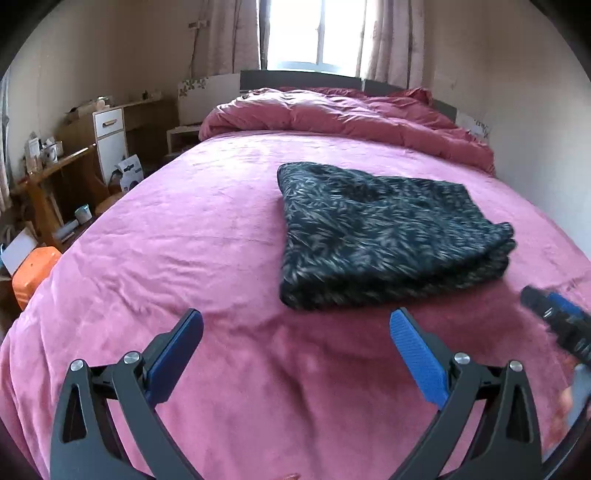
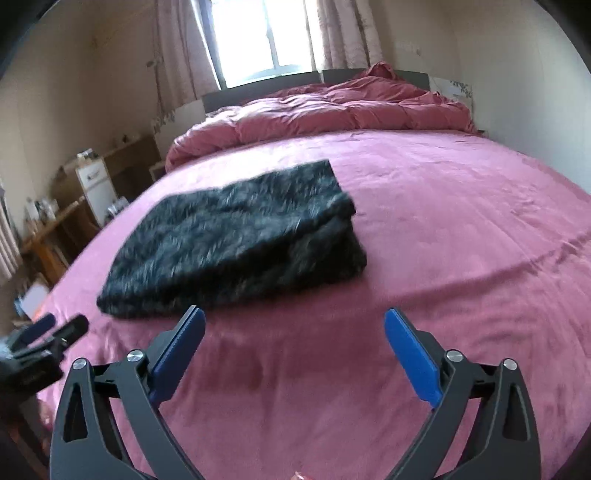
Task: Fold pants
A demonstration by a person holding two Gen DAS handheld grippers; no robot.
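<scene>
The dark patterned pants (image 1: pixel 384 236) lie folded into a thick rectangular stack on the pink bed sheet (image 1: pixel 207 236). In the right wrist view the same pants (image 2: pixel 236 240) sit left of centre, blurred. My left gripper (image 1: pixel 295 321) hangs open just short of the stack's near edge, nothing between its blue pads. My right gripper (image 2: pixel 293 319) is open too, its left finger close to the stack's near edge, and holds nothing. Each gripper shows in the other's view: the right gripper (image 1: pixel 561 321) at the right edge, the left gripper (image 2: pixel 48 332) at the left edge.
A crumpled pink duvet (image 1: pixel 332 114) lies across the head of the bed below the window (image 1: pixel 314 33). Left of the bed stand a wooden desk (image 1: pixel 55 173) with clutter, a white drawer unit (image 1: pixel 110 140) and an orange case (image 1: pixel 33 273). A wall runs along the bed's right side.
</scene>
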